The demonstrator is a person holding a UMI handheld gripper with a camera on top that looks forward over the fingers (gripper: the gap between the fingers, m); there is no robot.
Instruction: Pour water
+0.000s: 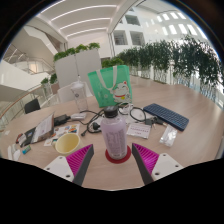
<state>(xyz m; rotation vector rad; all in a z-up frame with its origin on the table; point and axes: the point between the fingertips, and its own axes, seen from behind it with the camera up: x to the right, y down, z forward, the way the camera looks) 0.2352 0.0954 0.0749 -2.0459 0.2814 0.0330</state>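
A hand-held gripper (112,160) hangs over a cluttered round table (190,135) in a bright atrium, its two fingers spread wide, the pink pads (148,157) facing inward. Standing between them — on the table, with a gap at either side — is a clear bottle (116,132) with a dark cap and a reddish base; nothing is clamped yet. Just beside the left finger sits a yellow cup (68,143), the likely vessel for the pour, though whether it holds anything cannot be told from this angle.

Behind the bottle stands a green bag (108,82), with a dark keyboard (165,115) off to the right and papers and small items (40,130) scattered to the left. Potted plants (180,60) line the far side of the hall.

The risks lie in the next moves. A close that lands too high or off-centre could tip the tall bottle rather than seize it, and the smooth wall may slip against the pads once tilted. The cap appears to be on — if so, no water will leave until it is dealt with. The cup is small and light, close to papers and electronics; a hurried tilt or a nudge from the finger could overshoot its rim or knock it over, wetting the table's clutter.
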